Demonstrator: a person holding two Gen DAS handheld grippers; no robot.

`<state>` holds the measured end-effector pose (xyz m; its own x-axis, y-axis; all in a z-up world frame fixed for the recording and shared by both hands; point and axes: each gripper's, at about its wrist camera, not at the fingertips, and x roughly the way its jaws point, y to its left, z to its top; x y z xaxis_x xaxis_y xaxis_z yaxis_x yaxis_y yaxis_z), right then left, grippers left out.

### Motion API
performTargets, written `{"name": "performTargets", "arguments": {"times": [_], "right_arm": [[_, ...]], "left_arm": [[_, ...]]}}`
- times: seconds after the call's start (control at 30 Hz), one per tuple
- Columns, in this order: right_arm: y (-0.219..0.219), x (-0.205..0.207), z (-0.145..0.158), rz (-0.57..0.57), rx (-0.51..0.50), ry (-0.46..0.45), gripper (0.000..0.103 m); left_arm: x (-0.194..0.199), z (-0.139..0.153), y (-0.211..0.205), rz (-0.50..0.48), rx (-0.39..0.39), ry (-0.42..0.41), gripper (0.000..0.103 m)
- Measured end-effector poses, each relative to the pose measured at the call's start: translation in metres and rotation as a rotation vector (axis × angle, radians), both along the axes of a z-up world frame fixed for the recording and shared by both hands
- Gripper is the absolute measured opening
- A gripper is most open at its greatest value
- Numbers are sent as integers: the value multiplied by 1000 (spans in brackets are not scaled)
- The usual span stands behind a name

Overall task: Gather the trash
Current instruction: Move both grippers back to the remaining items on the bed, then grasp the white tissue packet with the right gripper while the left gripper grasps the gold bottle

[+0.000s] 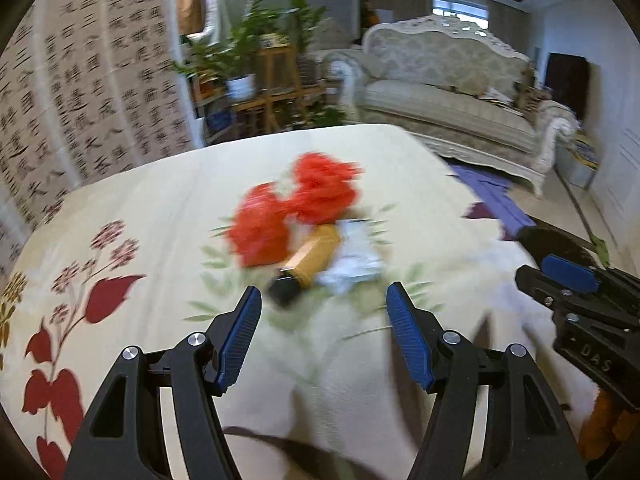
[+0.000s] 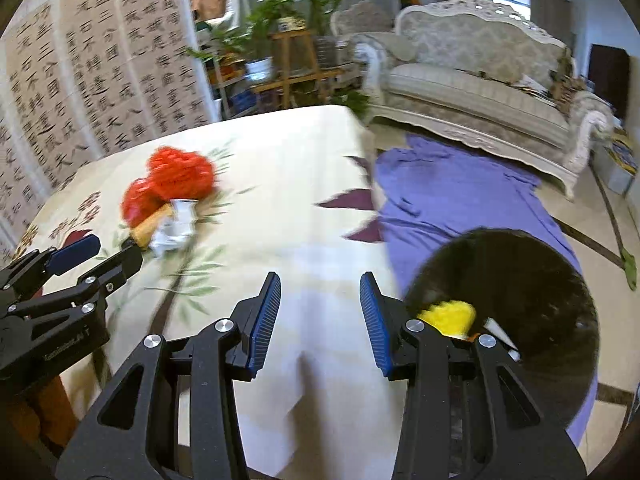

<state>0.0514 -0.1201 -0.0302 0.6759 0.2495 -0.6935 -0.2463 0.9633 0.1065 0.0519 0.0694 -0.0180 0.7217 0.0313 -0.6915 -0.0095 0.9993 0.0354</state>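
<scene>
Two grippers are in play and both are empty right now. In the left wrist view the left gripper (image 1: 324,308) sits low in the middle of the frame with its jaws spread wide, nothing between the blue pads, aimed at the trash pile just above it. That pile is a red mesh bag (image 1: 296,208), a yellow tube with a black cap (image 1: 308,262) and some crumpled white wrapper (image 1: 352,256), all touching each other on the floral tablecloth (image 1: 160,216) (everything's pretty motion-blurred, so details are fuzzy). The right gripper (image 2: 320,320) has its jaws parted more narrowly, also holding nothing, over the near edge of the cloth at the bottom centre of its own view. At lower right there, a black bin (image 2: 532,288) stands on a purple sheet (image 2: 452,188) with something yellow (image 2: 448,314) already inside. Pile's at middle left in that view.
</scene>
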Motion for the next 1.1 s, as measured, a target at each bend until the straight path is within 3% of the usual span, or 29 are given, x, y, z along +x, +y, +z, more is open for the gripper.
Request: {"name": "performTargets", "arguments": {"times": [0.37, 0.7, 0.77, 0.83, 0.87, 1.1], "right_arm": [[80, 18, 3, 149, 12, 24, 50], [119, 39, -8, 185, -36, 55, 50], [118, 44, -10, 184, -30, 73, 48], [117, 47, -11, 182, -27, 83, 35], [117, 48, -12, 181, -33, 85, 33], [97, 47, -12, 143, -96, 61, 31]], "left_arm": [[-9, -6, 63, 135, -13, 12, 64], [-10, -11, 78, 152, -39, 18, 65], [-9, -11, 78, 147, -41, 19, 65], [-8, -11, 76, 142, -44, 20, 66], [-7, -11, 75, 139, -47, 20, 66], [-1, -11, 60, 99, -59, 21, 66]]}}
